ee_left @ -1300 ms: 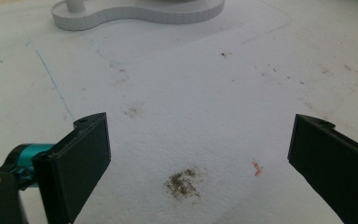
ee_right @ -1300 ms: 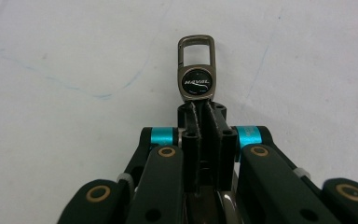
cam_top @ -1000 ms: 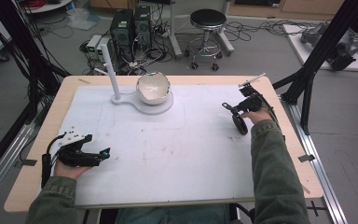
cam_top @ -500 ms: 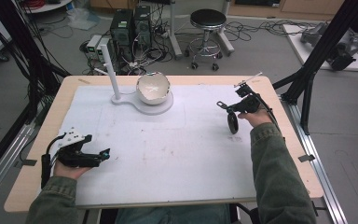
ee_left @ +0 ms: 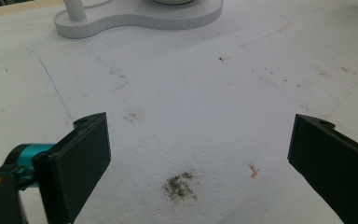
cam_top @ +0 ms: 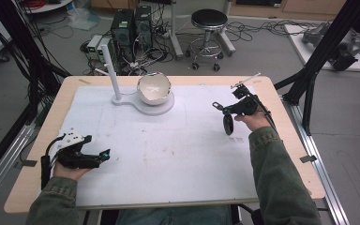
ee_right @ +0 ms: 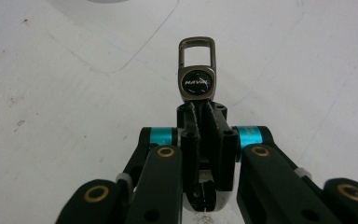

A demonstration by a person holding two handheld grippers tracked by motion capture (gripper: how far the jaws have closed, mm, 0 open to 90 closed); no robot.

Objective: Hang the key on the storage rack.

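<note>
My right gripper [ee_right: 201,115] is shut on a keychain, whose metal clasp [ee_right: 196,70] with a round black emblem sticks out past the fingertips. In the high view the right gripper [cam_top: 219,107] hovers over the right side of the white mat, and a black oval fob [cam_top: 228,125] dangles below it. Near the mat's front left, my left gripper [cam_top: 104,155] rests low and stands open. In the left gripper view its jaws [ee_left: 198,158] are wide apart over bare mat with nothing between them.
A white stand [cam_top: 143,104] with an upright post [cam_top: 114,77] and a bowl-like shell [cam_top: 153,88] sits at the back centre of the mat; its base [ee_left: 140,16] shows ahead of the left gripper. The wooden table edge [cam_top: 290,140] frames the mat.
The right gripper has carried the keychain leftward over the mat, the fob hanging beneath it. The left gripper has stayed where it was.
</note>
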